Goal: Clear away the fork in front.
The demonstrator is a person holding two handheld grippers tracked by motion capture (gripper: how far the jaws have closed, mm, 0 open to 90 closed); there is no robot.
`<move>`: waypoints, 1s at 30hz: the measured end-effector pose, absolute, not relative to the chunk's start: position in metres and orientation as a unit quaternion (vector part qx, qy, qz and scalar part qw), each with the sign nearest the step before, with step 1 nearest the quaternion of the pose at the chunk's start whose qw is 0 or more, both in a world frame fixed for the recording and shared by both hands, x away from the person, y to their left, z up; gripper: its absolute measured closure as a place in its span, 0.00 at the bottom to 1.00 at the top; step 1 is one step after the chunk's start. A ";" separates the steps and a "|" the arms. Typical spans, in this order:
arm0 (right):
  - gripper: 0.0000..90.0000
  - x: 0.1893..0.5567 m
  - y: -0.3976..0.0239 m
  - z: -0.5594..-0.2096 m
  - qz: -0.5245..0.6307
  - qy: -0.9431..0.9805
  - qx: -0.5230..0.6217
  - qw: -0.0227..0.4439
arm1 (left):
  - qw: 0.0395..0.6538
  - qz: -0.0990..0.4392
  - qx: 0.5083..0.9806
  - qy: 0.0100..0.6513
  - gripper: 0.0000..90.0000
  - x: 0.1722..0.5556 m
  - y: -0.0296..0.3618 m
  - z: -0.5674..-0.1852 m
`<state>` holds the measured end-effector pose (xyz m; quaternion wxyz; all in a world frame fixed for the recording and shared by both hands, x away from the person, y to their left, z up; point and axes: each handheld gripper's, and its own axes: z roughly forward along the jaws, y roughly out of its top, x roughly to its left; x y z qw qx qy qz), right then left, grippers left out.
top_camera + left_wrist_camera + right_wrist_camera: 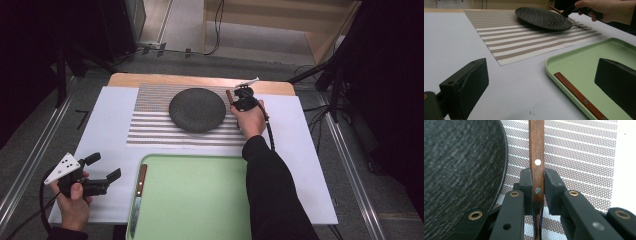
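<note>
The right gripper [537, 187] was clamped on the wooden handle [536, 157] of a fork [580, 24], its two pads pressing the handle's sides near the rivet closest to the metal neck. The handle ran straight out between the jaws and beyond them, away from the hand, while the metal part ran back under the gripper. In the left gripper view the fork's tines lay low over the striped placemat [524, 40], just beside the dark round plate [544, 18]. From the high view, this gripper [243, 97] stood at the plate's [197, 109] right side, towards the far right corner of the placemat [150, 125], with the handle's end pointing at the far edge of the worktop [310, 165].

The left gripper [102, 172] hovered near the worktop's near left corner with its jaws spread wide and nothing between them. It pointed towards the green tray [200, 200], which sat at the near edge, close below the placemat. A knife [138, 200] with a wooden handle lay along the tray's left rim, handle end towards the placemat, well apart from the fork.
</note>
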<state>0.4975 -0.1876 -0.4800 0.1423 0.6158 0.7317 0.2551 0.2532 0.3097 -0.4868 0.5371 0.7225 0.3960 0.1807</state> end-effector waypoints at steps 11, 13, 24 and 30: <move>0.85 0.487 -0.193 -0.470 0.291 0.729 0.601 0.151 | 0.536 0.181 0.723 0.397 0.00 0.253 0.309 -0.487; 0.85 0.486 -0.193 -0.467 0.296 0.729 0.599 0.153 | 0.536 0.181 0.722 0.397 0.00 0.253 0.308 -0.487; 0.85 0.473 -0.196 -0.452 0.328 0.725 0.582 0.165 | 0.536 0.182 0.723 0.396 0.00 0.253 0.308 -0.487; 0.85 0.464 -0.199 -0.444 0.349 0.721 0.574 0.171 | 0.536 0.183 0.723 0.397 0.00 0.253 0.308 -0.487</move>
